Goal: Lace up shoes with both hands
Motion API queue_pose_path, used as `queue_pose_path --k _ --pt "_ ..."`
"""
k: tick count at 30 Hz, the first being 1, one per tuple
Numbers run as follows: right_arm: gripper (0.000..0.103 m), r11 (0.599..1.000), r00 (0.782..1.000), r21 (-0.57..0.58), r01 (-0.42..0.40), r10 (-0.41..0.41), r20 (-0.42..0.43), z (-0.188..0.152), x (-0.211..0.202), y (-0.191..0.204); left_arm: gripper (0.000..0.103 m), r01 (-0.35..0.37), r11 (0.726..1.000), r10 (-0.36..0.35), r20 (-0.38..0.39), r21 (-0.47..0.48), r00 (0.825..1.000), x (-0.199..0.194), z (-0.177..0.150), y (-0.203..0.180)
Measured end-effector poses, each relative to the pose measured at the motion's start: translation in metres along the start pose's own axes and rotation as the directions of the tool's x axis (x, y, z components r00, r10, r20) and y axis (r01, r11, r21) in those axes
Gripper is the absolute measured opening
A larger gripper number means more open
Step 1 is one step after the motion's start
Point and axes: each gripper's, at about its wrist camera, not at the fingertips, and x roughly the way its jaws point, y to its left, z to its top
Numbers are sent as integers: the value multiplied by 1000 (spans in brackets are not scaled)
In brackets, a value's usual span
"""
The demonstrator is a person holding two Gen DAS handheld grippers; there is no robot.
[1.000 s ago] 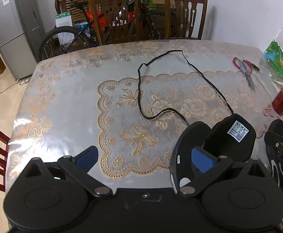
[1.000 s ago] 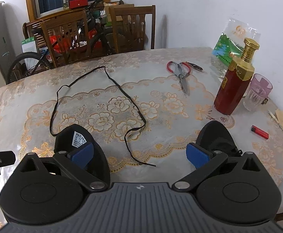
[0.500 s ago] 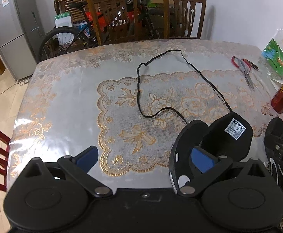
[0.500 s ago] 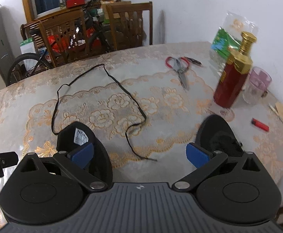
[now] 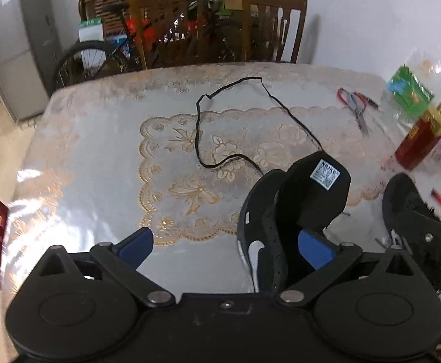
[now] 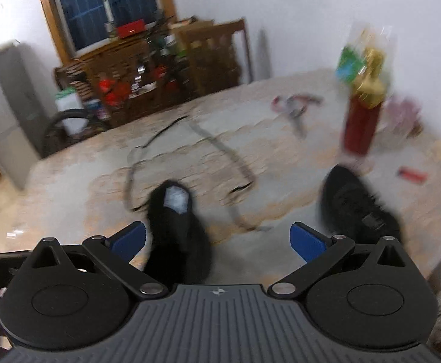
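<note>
- Left gripper [image 5: 225, 240]: jaws spread wide, holding nothing.
- Right gripper [image 6: 217, 239]: jaws likewise apart, empty; view blurred.
- Two black shoes [image 5: 293, 211] on table [image 5: 99, 157]; the unlaced one stands beside the left gripper's right finger.
- Black lace [image 5: 220, 127] lies loose beyond.

Motion blur is smearing the whole right wrist view: the black lace [image 6: 235, 163] is reading as a grey streak, and the scissors [image 6: 294, 112] and red bottle [image 6: 361, 121] are losing their outlines. In the left wrist view, the left gripper [image 5: 226, 243] is hiding the heel of the near shoe [image 5: 293, 211], and the right gripper [image 5: 432, 242] is covering part of the second shoe [image 5: 401, 193].
</note>
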Motion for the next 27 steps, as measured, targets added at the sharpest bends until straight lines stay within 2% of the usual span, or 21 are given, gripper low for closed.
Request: queue_pose_path --k 3,8,14,18,20,22,25,27 --pt "103 1000 1000 28 2 -2 -18 0 3 2 103 4 1000 -5 -23 -15 1000 0 1 3" --pt "103 1000 999 -10 20 -20 39 -2 -7 11 103 76 989 -78 -11 -124 997 -2 -2 21" --pt "103 1000 995 7 28 -28 99 1 -21 7 102 54 993 -57 -26 -108 998 -4 -1 22" --pt "103 998 998 31 -49 48 31 3 -14 4 102 67 993 -70 -22 -101 997 -3 0 23" --pt "103 998 999 41 -44 44 20 3 -10 3 102 77 993 -81 -33 -94 996 1 0 23" --pt "103 998 1000 58 -30 30 0 4 -5 2 102 60 993 -66 -56 -100 996 8 1 25" --pt "103 989 997 139 -48 56 -53 8 11 -12 103 29 993 -37 -73 -116 997 19 2 29" --pt "98 989 994 128 -75 85 -75 14 27 -17 103 -6 993 -5 -85 -121 996 26 3 31"
